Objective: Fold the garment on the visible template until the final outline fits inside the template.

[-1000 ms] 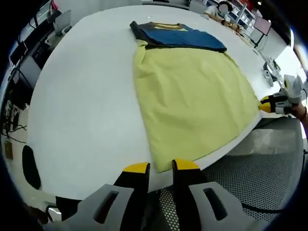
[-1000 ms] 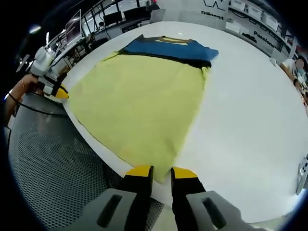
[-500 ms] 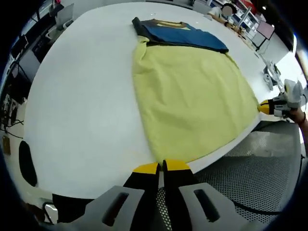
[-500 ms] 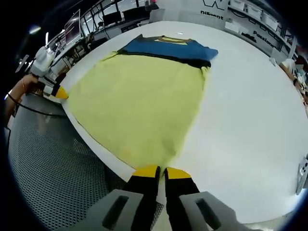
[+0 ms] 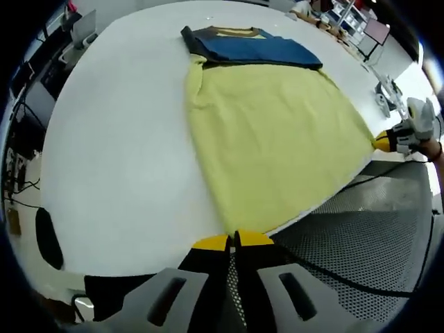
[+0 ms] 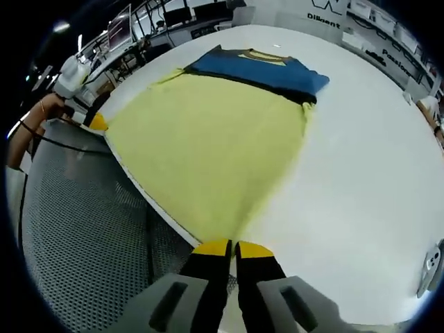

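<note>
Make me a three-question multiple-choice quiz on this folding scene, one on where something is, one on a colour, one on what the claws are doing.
1. Where does the blue garment lie?
A. At the far end of the yellow cloth
B. On the mesh floor
C. Hanging from the table's near edge

2. What colour are the claw tips?
A. Red
B. Yellow
C. Green

3. In what state is the left claw?
A. Wide open above the table
B. Shut at the cloth's near corner
C. Holding the blue garment

Answers:
1 A, the blue garment sits at the yellow cloth's far end in both views.
2 B, the tips are yellow on dark fingers.
3 B, its tips meet at the cloth's near corner by the table edge; the right claw stands likewise at the other near corner.
</note>
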The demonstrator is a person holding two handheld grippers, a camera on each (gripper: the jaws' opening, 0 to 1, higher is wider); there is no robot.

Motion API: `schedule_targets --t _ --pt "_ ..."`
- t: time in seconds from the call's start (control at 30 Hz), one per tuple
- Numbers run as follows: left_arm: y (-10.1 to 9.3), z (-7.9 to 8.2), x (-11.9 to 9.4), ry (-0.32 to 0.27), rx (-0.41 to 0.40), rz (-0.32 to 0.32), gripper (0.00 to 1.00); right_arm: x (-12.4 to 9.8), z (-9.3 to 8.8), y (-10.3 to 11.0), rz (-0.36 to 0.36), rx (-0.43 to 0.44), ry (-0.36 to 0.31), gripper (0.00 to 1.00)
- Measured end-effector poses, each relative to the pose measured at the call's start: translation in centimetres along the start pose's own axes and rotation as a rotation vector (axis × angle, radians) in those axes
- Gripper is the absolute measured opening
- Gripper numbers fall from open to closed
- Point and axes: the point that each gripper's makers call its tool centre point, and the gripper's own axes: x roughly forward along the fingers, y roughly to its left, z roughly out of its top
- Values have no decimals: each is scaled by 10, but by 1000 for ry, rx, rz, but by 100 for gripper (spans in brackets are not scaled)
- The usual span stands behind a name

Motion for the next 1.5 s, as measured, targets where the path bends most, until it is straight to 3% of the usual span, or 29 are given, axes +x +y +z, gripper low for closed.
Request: schedule_targets --t 0.3,0.43,0.53,0.73,0.87,0.9,0.97,1.0,1.27,1.5 --pt "-13 -9 -18 65 2 -39 6 -17 -5 10 55 -2 49 0" --pt "-14 -2 -27 68 -16 -53 6 -29 10 12 96 71 -15 0" --pt "-11 11 -34 42 -30 -50 6 -37 24 5 101 128 -67 0" --pt "2 50 -43 -67 -69 -33 6 -49 56 -15 79 170 -172 0" --pt "7 70 -53 -128 -89 -11 5 -55 74 -23 75 185 -215 0" --pt "12 83 -52 -165 -108 -9 5 -57 80 -26 73 189 -226 0" --pt "14 90 -54 -183 -112 -5 5 -59 87 -29 70 189 -237 0" --pt "17 101 -57 -217 -116 3 5 -59 91 -33 65 193 -242 0" --pt "30 144 -65 -288 -134 43 5 -61 129 -58 26 209 -294 0" --pt "37 178 -60 -308 -129 68 5 -58 154 -78 0 217 -309 0"
